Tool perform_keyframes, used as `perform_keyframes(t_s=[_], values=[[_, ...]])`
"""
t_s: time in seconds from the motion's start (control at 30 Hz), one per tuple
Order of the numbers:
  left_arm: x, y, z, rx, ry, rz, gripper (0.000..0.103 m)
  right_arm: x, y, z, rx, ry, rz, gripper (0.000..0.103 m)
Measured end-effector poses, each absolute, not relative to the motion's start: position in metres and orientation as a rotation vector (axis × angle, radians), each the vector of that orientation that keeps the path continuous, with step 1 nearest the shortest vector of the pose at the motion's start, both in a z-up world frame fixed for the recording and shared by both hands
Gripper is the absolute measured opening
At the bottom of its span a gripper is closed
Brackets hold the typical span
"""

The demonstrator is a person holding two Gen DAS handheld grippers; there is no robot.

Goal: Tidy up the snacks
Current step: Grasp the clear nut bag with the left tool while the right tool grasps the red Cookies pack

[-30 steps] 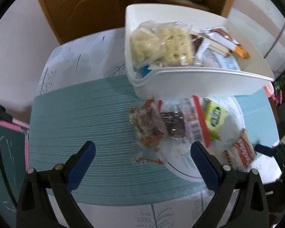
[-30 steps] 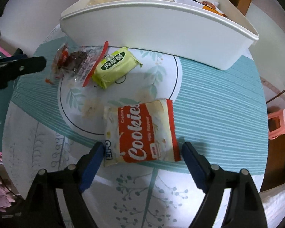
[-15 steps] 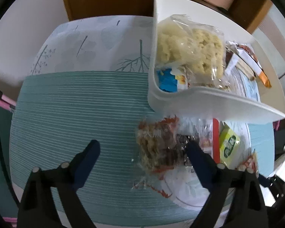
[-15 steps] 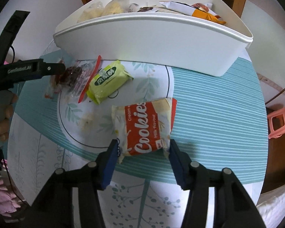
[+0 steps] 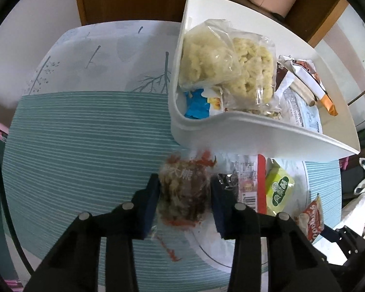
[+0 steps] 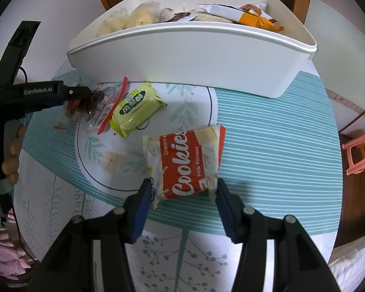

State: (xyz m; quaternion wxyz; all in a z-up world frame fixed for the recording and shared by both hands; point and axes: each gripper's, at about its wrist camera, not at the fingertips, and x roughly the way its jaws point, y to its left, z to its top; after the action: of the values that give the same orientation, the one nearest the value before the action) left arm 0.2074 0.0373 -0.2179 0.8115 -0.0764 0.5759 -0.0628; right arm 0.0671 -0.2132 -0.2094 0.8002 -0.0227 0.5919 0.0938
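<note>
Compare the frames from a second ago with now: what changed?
Both jaws have just been closing: the left gripper came down onto the brown clear-wrapped snack, the right gripper clamped the cookies pack. The green snack and white bin stayed put.

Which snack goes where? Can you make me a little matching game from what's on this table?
Things:
1. Cookies packet
2. Brown snack in clear wrap
3. Green packet
4. Pale yellow puffs

Places:
A. Inside the white bin
B. Loose on the table, in no claw
C. In the left claw
D. In the right claw

Pairs: 1-D, 2-C, 3-B, 4-A
</note>
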Motion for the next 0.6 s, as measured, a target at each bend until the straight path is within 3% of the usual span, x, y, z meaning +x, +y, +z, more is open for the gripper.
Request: perform_keyframes(t_s=[0.27, 0.6], values=[[0.180, 0.045, -0.207, -0.206, 1.208, -0.123, 0.037, 0.059, -0.214, -0.201, -0.046, 1.246, 0.205, 0.051], [0.151, 0.024, -0.130, -0.175, 1.107, -0.222, 0.037, 0.050, -0.215, -0.142, -0.022, 1.124, 0.230, 0.051]])
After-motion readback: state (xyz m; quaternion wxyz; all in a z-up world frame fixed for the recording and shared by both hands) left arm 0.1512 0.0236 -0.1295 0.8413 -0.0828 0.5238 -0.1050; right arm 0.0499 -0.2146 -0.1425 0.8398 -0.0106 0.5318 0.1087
